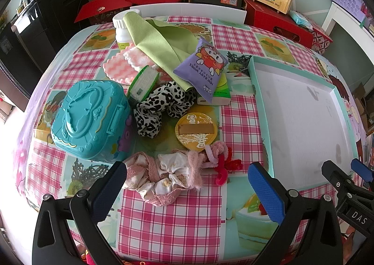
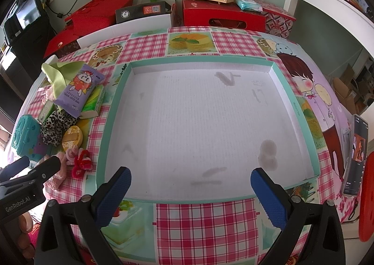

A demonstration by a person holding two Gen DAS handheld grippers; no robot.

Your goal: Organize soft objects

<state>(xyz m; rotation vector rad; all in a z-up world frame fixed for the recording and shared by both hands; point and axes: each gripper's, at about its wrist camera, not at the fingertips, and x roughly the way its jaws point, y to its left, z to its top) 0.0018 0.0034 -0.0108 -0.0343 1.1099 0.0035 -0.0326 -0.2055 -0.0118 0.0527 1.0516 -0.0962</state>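
Note:
My left gripper [image 1: 187, 185] stands open just above the table, its blue pads on either side of a pink and white scrunchie [image 1: 161, 177] with fuzzy pink and red pipe-cleaner pieces [image 1: 219, 159]. Behind it lie a leopard-print scrunchie [image 1: 161, 106], a green cloth [image 1: 159, 40], pink wavy sponge cloths [image 1: 121, 66], a purple wipes pack [image 1: 201, 66] and green tissue packs [image 1: 142, 82]. My right gripper [image 2: 190, 195] hangs open over the near edge of the shallow teal-rimmed white tray [image 2: 294, 110], which holds nothing.
A teal plastic case [image 1: 88, 120], a round yellow tin [image 1: 196, 129] and a white bottle [image 1: 121, 29] share the pile. A phone [image 2: 355, 155] stands at the table's right edge. Red boxes [image 2: 222, 15] line the wall behind.

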